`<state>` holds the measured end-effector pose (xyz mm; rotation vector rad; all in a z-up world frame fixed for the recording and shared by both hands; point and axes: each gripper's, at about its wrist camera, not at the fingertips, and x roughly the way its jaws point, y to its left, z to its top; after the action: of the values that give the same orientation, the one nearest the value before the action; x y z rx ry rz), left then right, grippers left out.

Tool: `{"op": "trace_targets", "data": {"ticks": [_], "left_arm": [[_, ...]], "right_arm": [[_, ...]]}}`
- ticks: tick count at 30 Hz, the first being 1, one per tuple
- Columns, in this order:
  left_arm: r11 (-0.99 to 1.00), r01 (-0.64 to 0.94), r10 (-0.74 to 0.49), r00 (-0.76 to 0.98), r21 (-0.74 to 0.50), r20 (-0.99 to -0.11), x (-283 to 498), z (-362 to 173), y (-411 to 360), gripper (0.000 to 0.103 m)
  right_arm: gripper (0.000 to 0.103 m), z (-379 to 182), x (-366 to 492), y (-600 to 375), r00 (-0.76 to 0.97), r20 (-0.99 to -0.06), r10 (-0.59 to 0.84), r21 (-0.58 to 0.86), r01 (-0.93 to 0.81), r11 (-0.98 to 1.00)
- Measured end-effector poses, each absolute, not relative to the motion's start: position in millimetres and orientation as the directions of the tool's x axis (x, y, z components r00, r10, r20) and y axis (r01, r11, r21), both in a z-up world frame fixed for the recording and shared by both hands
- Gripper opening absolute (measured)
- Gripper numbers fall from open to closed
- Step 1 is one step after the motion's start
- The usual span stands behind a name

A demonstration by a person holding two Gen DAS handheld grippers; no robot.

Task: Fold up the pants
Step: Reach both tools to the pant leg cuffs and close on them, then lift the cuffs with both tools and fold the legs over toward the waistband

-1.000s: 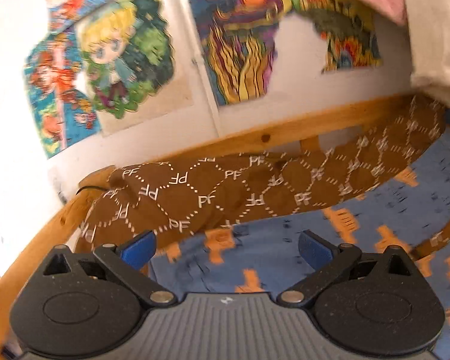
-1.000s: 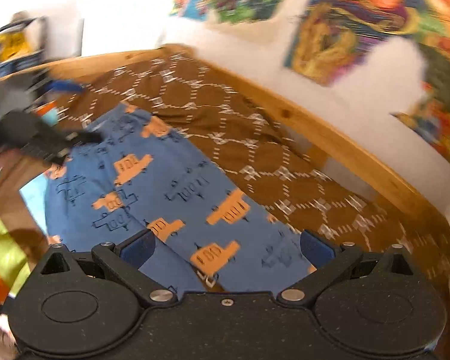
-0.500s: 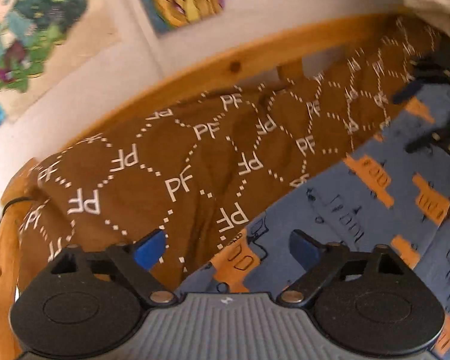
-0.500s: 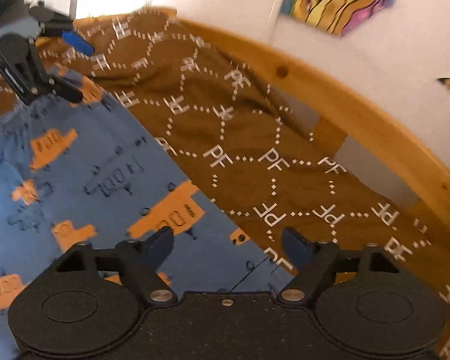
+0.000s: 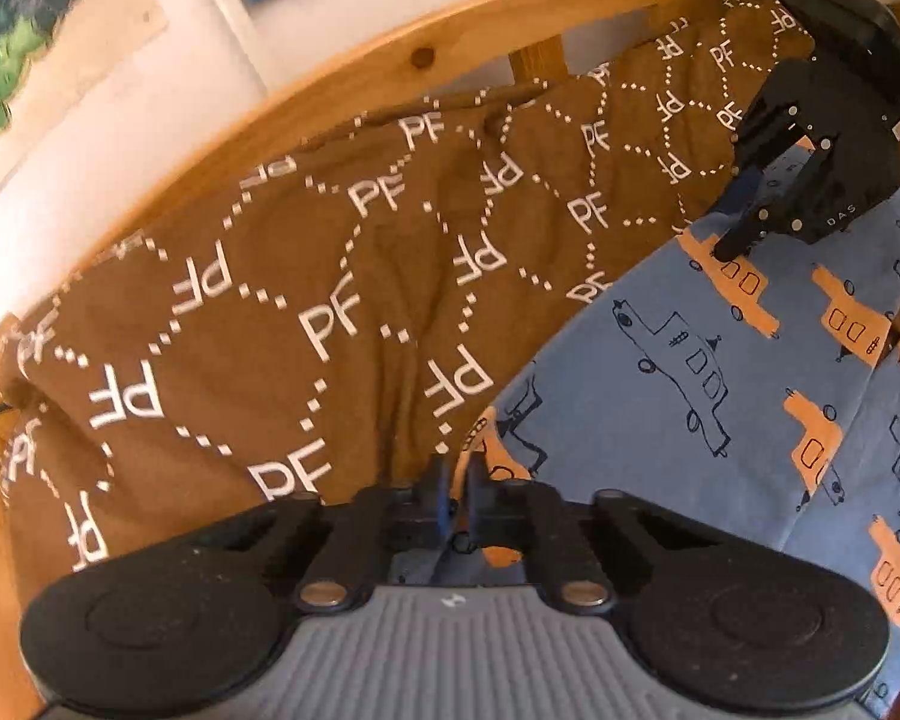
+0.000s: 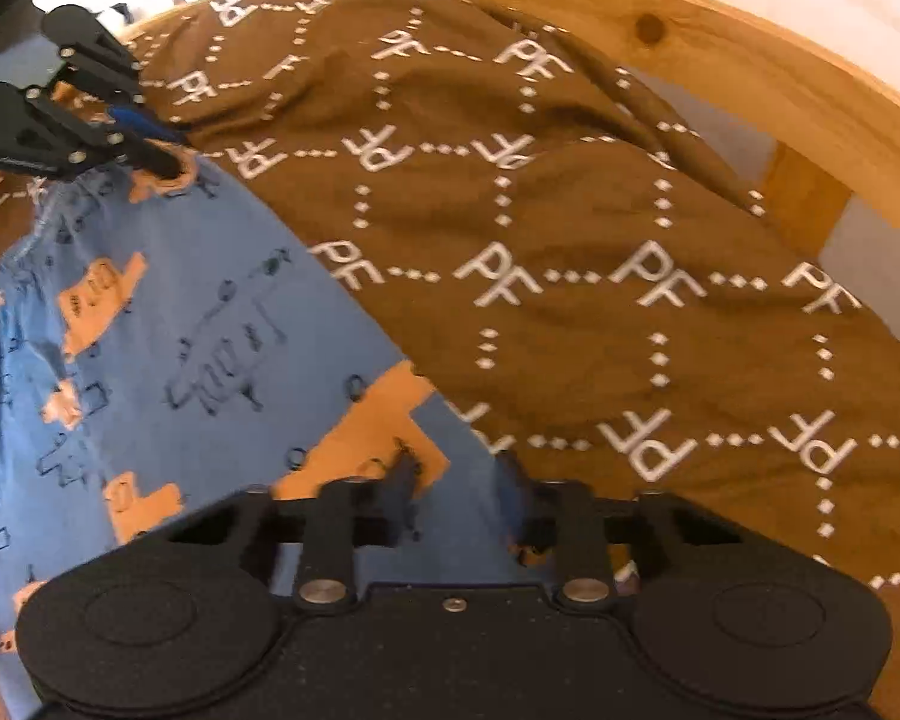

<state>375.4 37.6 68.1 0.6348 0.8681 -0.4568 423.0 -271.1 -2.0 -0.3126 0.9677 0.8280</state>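
Pants (image 5: 678, 396), one blue pair printed with orange trucks and outlined cars, lie flat on our brown "PF" bedspread (image 5: 306, 276), their long edge running along the wooden bed rail (image 5: 342, 90). Our left claw (image 5: 455, 489) has pinched shut on one edge corner. Our right claw (image 6: 459, 495) has just been closing, pants fabric between its tips, pad contact unclear.

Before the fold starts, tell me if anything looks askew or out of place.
Nothing is damaged or spilled. The blue pants lie flat on the brown PF-print bedspread, which is rumpled near the wooden bed frame. Both the left gripper and the right gripper sit at the pants' edge.
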Motion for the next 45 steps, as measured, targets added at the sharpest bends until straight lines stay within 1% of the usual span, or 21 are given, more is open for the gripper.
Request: {"op": "trace_targets", "data": {"ticks": [2,3,8,10,13,15,17,18,19,20,22,24,25,26,27,29,31,35,39,42,45], "left_arm": [[0.732,0.580,-0.114,0.621,0.358,-0.775,367,76,37,0.002],[0.741,0.564,-0.115,0.640,0.363,-0.759,365,80,37,0.002],[0.822,0.446,-0.091,0.717,0.354,-0.692,367,98,42,0.001],[0.834,0.416,-0.057,0.720,0.363,-0.692,376,93,39,0.001],[0.853,0.389,-0.020,0.690,0.348,-0.723,392,84,44,0.001],[0.860,0.387,-0.025,0.683,0.332,-0.730,398,78,47,0.001],[0.861,0.393,-0.039,0.683,0.322,-0.730,397,77,48,0.001],[0.861,0.393,-0.040,0.683,0.321,-0.729,399,76,48,0.001],[0.862,0.392,-0.040,0.683,0.321,-0.729,399,76,49,0.001],[0.863,0.391,-0.039,0.683,0.321,-0.729,400,75,50,0.001],[0.861,0.392,-0.036,0.684,0.326,-0.729,399,75,49,0.001],[0.857,0.394,-0.034,0.686,0.332,-0.727,394,74,48,0.001],[0.856,0.396,-0.035,0.686,0.333,-0.727,392,74,47,0.001],[0.855,0.397,-0.036,0.685,0.332,-0.728,394,72,45,0.001],[0.854,0.399,-0.036,0.685,0.333,-0.728,394,72,45,0.002],[0.851,0.402,-0.035,0.685,0.338,-0.728,394,72,44,0.002],[0.851,0.400,-0.034,0.688,0.340,-0.725,395,71,43,0.002],[0.859,0.386,-0.051,0.717,0.336,-0.695,387,76,44,0.002],[0.855,0.369,-0.043,0.751,0.365,-0.658,381,83,42,0.002],[0.851,0.359,-0.007,0.737,0.384,-0.675,389,77,39,0.002],[0.866,0.356,-0.008,0.712,0.351,-0.702,398,71,43,0.009]], "right_arm": [[0.004,2,416,-267,0.325,-0.818,0.475,0.074,-0.760,0.646],[0.001,5,414,-265,0.355,-0.809,0.467,0.038,-0.762,0.646],[0.000,32,425,-258,0.532,-0.715,0.453,-0.068,-0.698,0.713],[0.000,36,438,-256,0.566,-0.695,0.443,-0.075,-0.670,0.739],[0.000,30,453,-254,0.557,-0.706,0.438,-0.043,-0.651,0.758],[0.013,31,458,-263,0.537,-0.690,0.486,0.036,-0.644,0.764],[0.043,32,463,-278,0.468,-0.676,0.570,0.171,-0.652,0.739],[0.051,32,465,-283,0.436,-0.674,0.596,0.214,-0.657,0.722],[0.063,30,467,-286,0.402,-0.680,0.613,0.246,-0.663,0.707],[0.067,26,467,-287,0.375,-0.693,0.616,0.262,-0.665,0.700],[0.067,17,469,-283,0.342,-0.723,0.600,0.255,-0.675,0.693],[0.063,5,470,-278,0.317,-0.761,0.566,0.229,-0.685,0.691],[0.053,0,468,-276,0.296,-0.775,0.559,0.230,-0.691,0.685],[0.037,-5,465,-275,0.273,-0.782,0.561,0.238,-0.701,0.673],[0.032,-8,462,-275,0.253,-0.780,0.572,0.249,-0.713,0.655],[0.014,-10,455,-273,0.231,-0.777,0.585,0.262,-0.726,0.635],[0.004,-8,450,-271,0.226,-0.780,0.583,0.249,-0.743,0.621],[0.000,4,432,-263,0.328,-0.777,0.538,0.116,-0.764,0.634],[0.000,23,433,-257,0.501,-0.728,0.467,-0.015,-0.694,0.720],[0.000,28,446,-253,0.547,-0.709,0.445,-0.058,-0.673,0.737],[0.000,10,454,-243,0.533,-0.746,0.400,-0.092,-0.677,0.730]]}}
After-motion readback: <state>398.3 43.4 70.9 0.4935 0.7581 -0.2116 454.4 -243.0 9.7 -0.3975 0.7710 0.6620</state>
